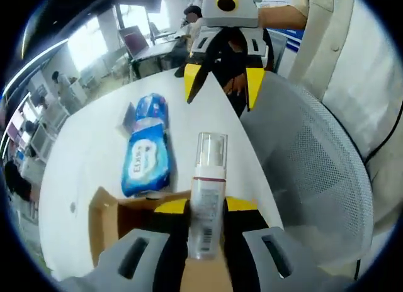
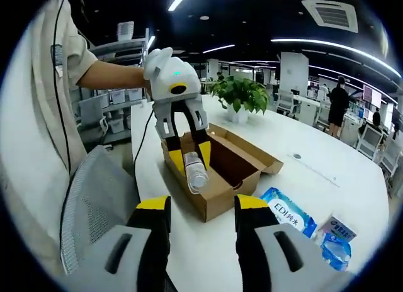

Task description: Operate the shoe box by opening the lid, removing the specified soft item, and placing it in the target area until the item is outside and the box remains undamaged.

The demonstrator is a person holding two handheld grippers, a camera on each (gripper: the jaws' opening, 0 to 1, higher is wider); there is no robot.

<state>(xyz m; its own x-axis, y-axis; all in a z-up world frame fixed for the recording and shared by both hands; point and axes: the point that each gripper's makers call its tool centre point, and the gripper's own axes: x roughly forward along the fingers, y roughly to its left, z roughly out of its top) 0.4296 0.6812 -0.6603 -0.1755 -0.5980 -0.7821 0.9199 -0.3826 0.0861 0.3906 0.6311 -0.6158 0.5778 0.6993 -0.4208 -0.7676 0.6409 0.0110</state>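
Tongs in the left hand (image 1: 206, 207) pinch a clear bottle with a white label (image 1: 207, 201) between their yellow-tipped jaws, holding it just above the open cardboard shoe box (image 1: 110, 213); in the right gripper view the same left tongs (image 2: 189, 158) hang over the box (image 2: 217, 179) with the bottle (image 2: 196, 170) tilted between the jaws, its lower end at the box's near wall. The box sits on the white table (image 2: 352, 172) near the table's edge, its lid flaps folded outward and its brown inside open to view. The right tongs (image 2: 200, 210) stand spread, holding nothing, their jaws on either side of the box's near corner in their own view; in the left gripper view they (image 1: 223, 84) hover over the far part of the table, jaws apart. A blue soft pack of wipes (image 1: 146, 157) lies flat on the table outside the box, just beside it, with a small blue-and-white carton (image 1: 137, 116) at its far end; the right gripper view shows the pack (image 2: 288, 218) and the carton (image 2: 337, 232) to the right of the box. A grey mesh chair (image 1: 315, 172) stands against the table's edge, and a potted green plant (image 2: 240, 97) sits on the table beyond the box.
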